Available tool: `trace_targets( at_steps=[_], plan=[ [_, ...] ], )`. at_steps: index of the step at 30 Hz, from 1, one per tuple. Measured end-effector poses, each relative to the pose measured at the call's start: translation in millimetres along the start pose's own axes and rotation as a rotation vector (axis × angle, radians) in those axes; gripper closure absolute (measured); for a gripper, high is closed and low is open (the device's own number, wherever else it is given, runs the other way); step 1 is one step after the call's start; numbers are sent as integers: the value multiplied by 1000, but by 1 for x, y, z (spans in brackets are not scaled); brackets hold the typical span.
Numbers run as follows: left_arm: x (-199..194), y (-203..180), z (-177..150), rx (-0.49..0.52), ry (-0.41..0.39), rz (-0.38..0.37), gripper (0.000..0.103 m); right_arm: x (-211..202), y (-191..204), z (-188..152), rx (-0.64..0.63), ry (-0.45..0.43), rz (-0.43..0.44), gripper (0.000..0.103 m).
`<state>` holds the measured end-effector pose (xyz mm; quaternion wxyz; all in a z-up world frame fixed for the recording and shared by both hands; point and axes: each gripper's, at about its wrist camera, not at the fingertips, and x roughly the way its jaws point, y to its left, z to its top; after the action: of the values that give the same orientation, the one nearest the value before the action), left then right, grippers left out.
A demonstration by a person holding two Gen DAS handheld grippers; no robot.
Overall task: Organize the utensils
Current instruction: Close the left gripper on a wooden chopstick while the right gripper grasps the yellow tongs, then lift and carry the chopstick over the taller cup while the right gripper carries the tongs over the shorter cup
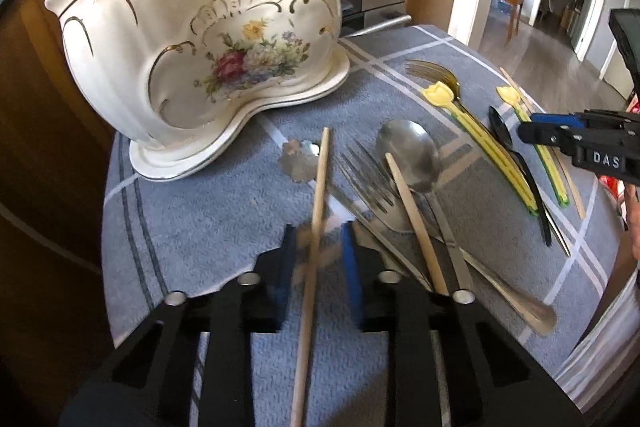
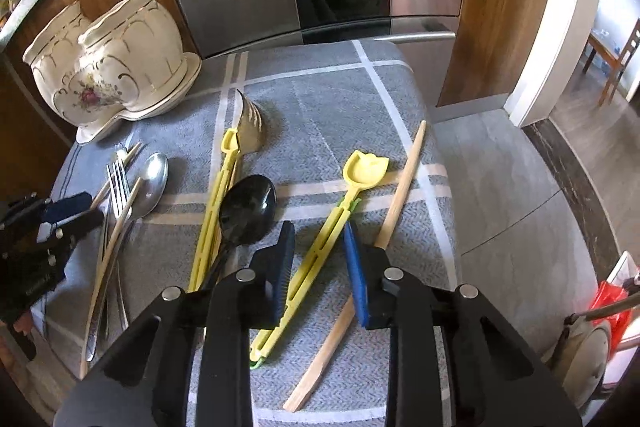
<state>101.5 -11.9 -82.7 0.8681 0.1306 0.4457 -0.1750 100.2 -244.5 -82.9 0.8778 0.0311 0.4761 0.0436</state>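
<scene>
left gripper [image 1: 318, 251] jaws parted around chopstick [image 1: 316, 223], right gripper [image 2: 320, 263] spread over yellow spoon [image 2: 320, 243]

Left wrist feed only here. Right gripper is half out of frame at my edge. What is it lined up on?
Observer: The right gripper straddles the handle of the yellow tulip spoon.
Operator: Clamped?
Observer: No, open; the grey cloth shows on both sides of the handle.
Operator: Anything crowding it?
Observer: A wooden chopstick lies alongside and disappears behind its right finger.
</scene>
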Motion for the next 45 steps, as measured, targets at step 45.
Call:
trace_targets(
  at_steps=[45],
  plan=[
    [-153, 99, 97, -289, -729, -63, 98, -73, 74, 116, 47, -652, 401, 93]
  ],
)
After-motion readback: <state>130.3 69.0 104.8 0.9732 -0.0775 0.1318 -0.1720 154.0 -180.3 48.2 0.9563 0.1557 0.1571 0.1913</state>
